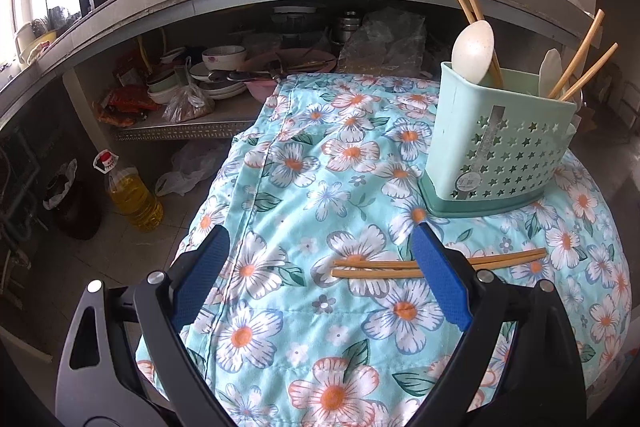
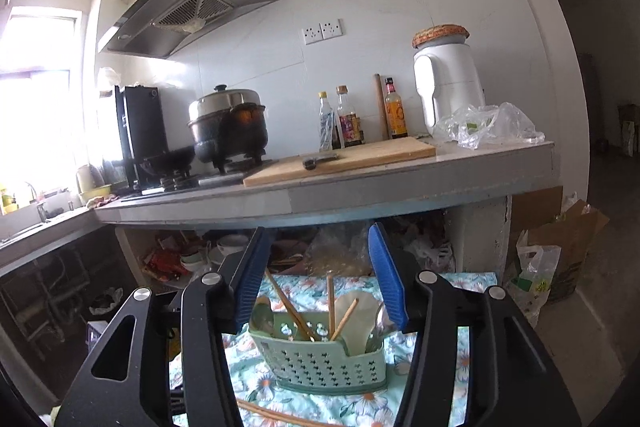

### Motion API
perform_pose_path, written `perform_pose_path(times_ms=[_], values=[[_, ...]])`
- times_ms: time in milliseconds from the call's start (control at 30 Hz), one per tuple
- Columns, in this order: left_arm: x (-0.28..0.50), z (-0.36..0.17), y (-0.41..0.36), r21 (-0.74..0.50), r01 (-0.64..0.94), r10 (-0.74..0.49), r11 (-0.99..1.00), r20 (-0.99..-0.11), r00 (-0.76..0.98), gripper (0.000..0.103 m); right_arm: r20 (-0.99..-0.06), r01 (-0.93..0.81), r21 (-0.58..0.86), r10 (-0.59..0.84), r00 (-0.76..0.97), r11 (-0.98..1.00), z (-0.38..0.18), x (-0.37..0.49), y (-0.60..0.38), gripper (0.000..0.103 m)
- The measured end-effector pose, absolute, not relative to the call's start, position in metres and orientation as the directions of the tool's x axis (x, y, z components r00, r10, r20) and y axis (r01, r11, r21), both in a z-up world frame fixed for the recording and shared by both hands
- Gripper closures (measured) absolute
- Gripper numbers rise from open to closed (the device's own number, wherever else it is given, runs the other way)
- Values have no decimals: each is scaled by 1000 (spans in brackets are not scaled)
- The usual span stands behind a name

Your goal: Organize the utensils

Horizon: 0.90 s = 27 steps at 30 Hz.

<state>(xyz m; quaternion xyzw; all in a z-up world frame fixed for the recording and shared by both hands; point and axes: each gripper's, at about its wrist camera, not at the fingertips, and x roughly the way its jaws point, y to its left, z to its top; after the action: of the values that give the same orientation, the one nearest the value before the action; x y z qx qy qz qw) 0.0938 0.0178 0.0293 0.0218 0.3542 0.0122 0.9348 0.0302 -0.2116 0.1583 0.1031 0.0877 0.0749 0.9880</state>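
- Two chopsticks are all that's left loose that I can see, lying side by side on the flowery cloth, just on the near side of the green caddy.
- The caddy sits at the far right of the cloth and already has chopsticks, a pale spoon and some more bits standing in it, so I'd say most of the sorting is done.
- My right fingers are spread with nothing between them, hanging above the caddy, looking level over it at the kitchen worktop. Looks to me like the moment right after a drop-off.
- My left fingers are spread wide too, empty, tilted down at the cloth. One tip covers the middle of the loose pair in that view; can't tell if it's actually touching.
- Next step, I reckon: get down on that pair and pinch both sticks around the middle so they don't scissor apart.
- Then tip them upright and feed them in between the sticks already in the caddy without knocking those about. The cloth is soft and lumpy, so scooping thin sticks off it could be fiddly.
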Motion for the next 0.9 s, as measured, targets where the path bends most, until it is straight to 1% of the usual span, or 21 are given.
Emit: perform_pose_path(times_ms=[167, 233, 333, 433, 533, 667, 833, 867, 900], values=[[93, 29, 16, 49, 3, 31, 999, -663, 748, 15, -329, -150, 292, 246, 912, 945, 108, 43, -205, 50], [93, 28, 16, 45, 11, 21, 999, -664, 748, 14, -414, -142, 355, 291, 862, 924, 78, 52, -201, 50], [94, 25, 19, 27, 26, -1, 999, -665, 747, 14, -522, -97, 433, 337, 783, 896, 36, 62, -195, 50], [97, 16, 24, 3, 34, -23, 999, -680, 733, 14, -607, -32, 507, 382, 697, 861, -7, 69, -190, 50], [101, 7, 27, -23, 55, -56, 998, -690, 722, 14, -651, 25, 563, 425, 629, 826, -39, 73, -186, 50], [109, -7, 25, -54, 120, -124, 991, -691, 713, 14, -670, 87, 608, 452, 588, 789, -64, 72, -187, 50], [131, -29, 11, -136, 236, -260, 962, -715, 649, 15, -680, 125, 629, 466, 567, 767, -81, 70, -190, 50], [136, -33, 8, -145, 258, -281, 955, -720, 635, 16, -680, 130, 633, 469, 563, 763, -83, 70, -190, 50], [141, -36, 4, -149, 281, -299, 948, -724, 622, 23, -681, 134, 636, 471, 560, 760, -86, 71, -191, 50]])
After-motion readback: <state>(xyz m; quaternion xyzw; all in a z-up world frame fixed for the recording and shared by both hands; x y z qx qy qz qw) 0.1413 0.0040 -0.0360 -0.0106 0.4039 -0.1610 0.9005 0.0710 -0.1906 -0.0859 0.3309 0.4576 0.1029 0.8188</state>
